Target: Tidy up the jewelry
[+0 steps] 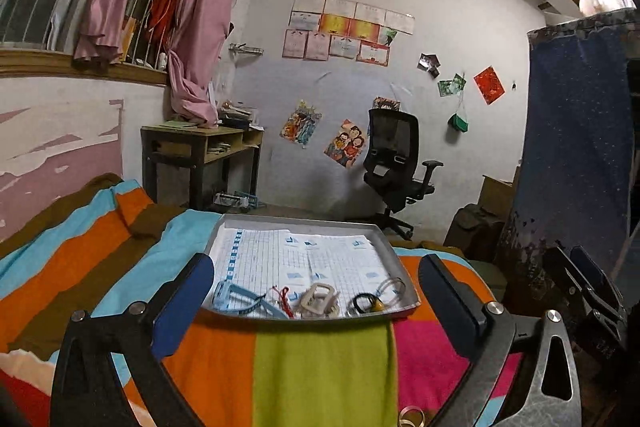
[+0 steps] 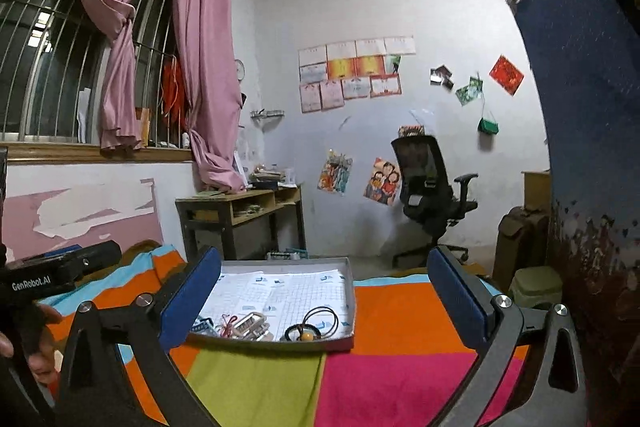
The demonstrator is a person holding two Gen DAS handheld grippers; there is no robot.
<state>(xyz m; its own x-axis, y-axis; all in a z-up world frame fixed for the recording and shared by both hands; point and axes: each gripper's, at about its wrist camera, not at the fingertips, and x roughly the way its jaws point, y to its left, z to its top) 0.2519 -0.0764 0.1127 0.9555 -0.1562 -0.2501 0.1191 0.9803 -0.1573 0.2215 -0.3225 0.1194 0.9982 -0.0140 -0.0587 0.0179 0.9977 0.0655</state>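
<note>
Your left gripper (image 1: pixel 316 291) and right gripper (image 2: pixel 324 291) match: black angular frames, blue padded fingers (image 2: pixel 192 291), silver round screws at the joints. White "GenRobot.AI" lettering marks the left one's black body.

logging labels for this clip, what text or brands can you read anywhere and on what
"GenRobot.AI" on the black body of the left gripper, seen from the right wrist.
Gridded paper in the tray: print too small to read.
Wall certificates and posters: too blurred to read.
</note>
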